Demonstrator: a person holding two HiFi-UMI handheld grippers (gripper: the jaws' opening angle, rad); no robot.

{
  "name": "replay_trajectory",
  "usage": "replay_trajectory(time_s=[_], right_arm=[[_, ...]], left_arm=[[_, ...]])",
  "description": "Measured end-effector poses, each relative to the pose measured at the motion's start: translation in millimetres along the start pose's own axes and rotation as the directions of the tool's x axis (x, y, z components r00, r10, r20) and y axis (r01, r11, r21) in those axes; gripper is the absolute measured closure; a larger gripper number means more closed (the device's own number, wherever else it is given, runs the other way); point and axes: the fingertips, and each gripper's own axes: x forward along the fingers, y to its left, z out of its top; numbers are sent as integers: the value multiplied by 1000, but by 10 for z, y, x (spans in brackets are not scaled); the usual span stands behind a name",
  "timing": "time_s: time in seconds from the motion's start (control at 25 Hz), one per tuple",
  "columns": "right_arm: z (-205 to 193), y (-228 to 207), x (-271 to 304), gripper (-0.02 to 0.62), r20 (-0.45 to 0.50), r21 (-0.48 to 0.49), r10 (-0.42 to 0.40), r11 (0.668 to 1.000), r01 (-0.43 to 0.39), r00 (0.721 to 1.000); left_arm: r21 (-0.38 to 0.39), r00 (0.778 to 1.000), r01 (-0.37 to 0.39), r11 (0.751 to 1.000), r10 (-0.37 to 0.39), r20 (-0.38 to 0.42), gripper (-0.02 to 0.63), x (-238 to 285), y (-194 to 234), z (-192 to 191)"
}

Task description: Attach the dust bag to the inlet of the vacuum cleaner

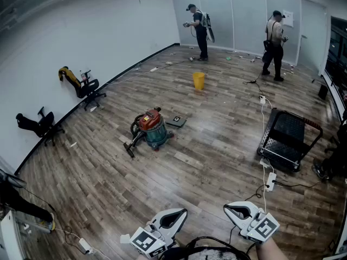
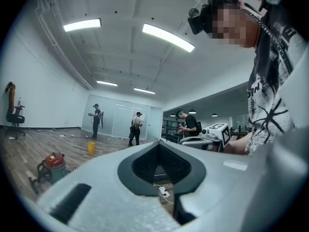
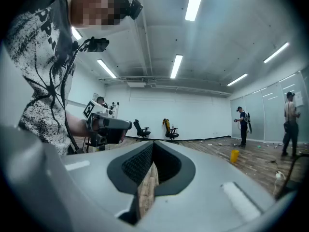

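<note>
The vacuum cleaner (image 1: 148, 129), a teal drum with a red top and a dark hose, stands on the wood floor several steps ahead, left of centre. It also shows small in the left gripper view as the vacuum cleaner (image 2: 52, 164). A flat dark square piece (image 1: 176, 121) with a pale centre lies just right of it; it may be the dust bag. My left gripper (image 1: 181, 214) and right gripper (image 1: 230, 207) are held level at the bottom edge, far from both. Each is shut with nothing between its jaws, as with the left gripper (image 2: 157, 142) and the right gripper (image 3: 153, 143).
A yellow bucket (image 1: 198, 80) stands further back. A black hand cart (image 1: 287, 140) sits at the right, with a power strip (image 1: 270, 180) and cables beside it. Two office chairs (image 1: 87, 86) (image 1: 40, 124) line the left wall. Two people (image 1: 199, 28) (image 1: 275, 39) work at the far glass wall.
</note>
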Motion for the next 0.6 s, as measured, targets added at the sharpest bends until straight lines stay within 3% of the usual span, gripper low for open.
replay_trajectory(time_s=[0.16, 0.28, 0.44, 0.6], right_arm=[[-127, -18, -53, 591, 21, -40, 6, 999, -6, 1000], [-94, -8, -65, 591, 3, -19, 4, 1000, -4, 1000], [-118, -11, -99, 591, 61, -60, 20, 998, -17, 998], [-70, -50, -123, 591, 98, 6, 1, 1000, -2, 995]], left_arm=[[-8, 1000, 12, 1000, -12, -1, 603, 21, -20, -30], [-5, 1000, 13, 1000, -13, -9, 603, 32, -58, -58], [1, 1000, 15, 1000, -15, -10, 603, 32, -85, -83], [-43, 1000, 11, 999, -11, 11, 603, 32, -50, -64]])
